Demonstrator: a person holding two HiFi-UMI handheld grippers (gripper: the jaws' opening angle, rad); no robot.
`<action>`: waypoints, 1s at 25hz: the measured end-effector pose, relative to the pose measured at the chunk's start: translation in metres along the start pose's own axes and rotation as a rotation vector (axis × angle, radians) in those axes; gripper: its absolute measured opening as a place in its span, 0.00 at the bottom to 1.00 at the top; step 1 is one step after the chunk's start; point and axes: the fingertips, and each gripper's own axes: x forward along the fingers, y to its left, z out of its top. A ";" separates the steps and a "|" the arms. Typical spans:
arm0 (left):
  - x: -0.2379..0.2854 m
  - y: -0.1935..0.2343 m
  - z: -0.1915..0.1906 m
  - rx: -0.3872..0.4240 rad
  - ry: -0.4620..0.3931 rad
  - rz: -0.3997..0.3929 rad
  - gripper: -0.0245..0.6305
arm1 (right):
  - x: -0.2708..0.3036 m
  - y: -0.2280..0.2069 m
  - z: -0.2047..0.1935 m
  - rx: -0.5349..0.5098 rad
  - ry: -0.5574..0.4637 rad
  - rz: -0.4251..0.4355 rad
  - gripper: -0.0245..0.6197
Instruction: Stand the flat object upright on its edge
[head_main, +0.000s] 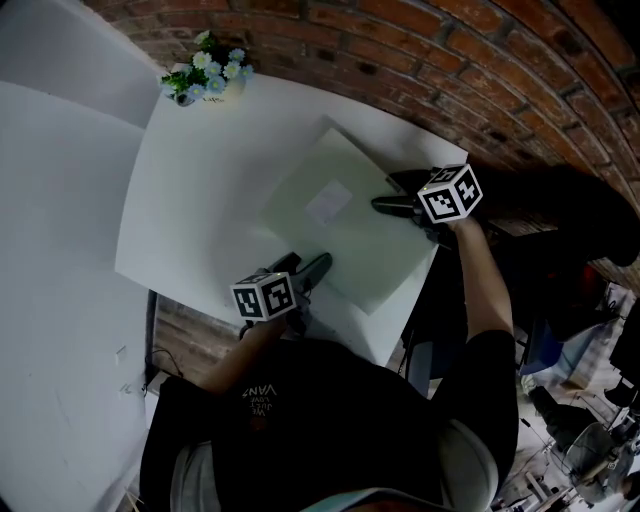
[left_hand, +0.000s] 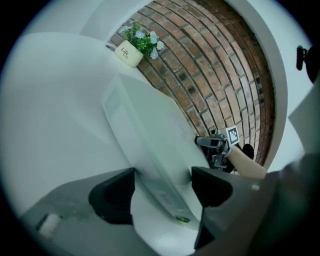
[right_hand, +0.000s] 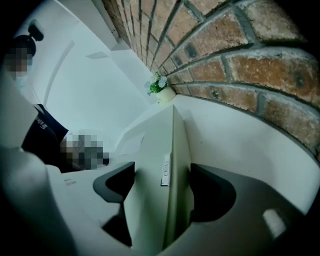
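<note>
Flat object: a wide, thin, pale grey-green rectangular box. It sits on the white surface, toward the right edge and set askew to the surface's edges. Broad face is up toward the head view and carries a small white paper label. Whether any edge is raised off the surface: cannot tell. Not standing on edge.

Left gripper: at the box's near edge, close to the near edge of the surface. Left gripper view: the two dark fingers sit either side of the box's thin rim, and the slab fills the gap between them. Pinching the box across its thickness.

Right gripper: at the box's right-hand edge, by the surface's right edge. Right gripper view: one finger on the broad face, the other behind the thin side, and the box fills the gap. Pinching it likewise. A narrow white sticker shows on the thin side between the fingers.

The grippers hold two different edges, well apart.

Small white pot of pale blue and white flowers: far left corner of the surface, against the red brick wall, well clear of the box.
</note>
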 end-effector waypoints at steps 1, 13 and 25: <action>-0.001 0.000 0.001 0.008 0.003 -0.002 0.59 | -0.002 0.001 -0.001 0.001 -0.012 -0.008 0.56; -0.012 -0.011 0.021 0.114 -0.008 -0.018 0.58 | -0.029 0.022 -0.005 0.019 -0.146 -0.110 0.56; -0.031 -0.025 0.038 0.226 -0.023 -0.046 0.57 | -0.052 0.054 -0.013 0.023 -0.274 -0.208 0.56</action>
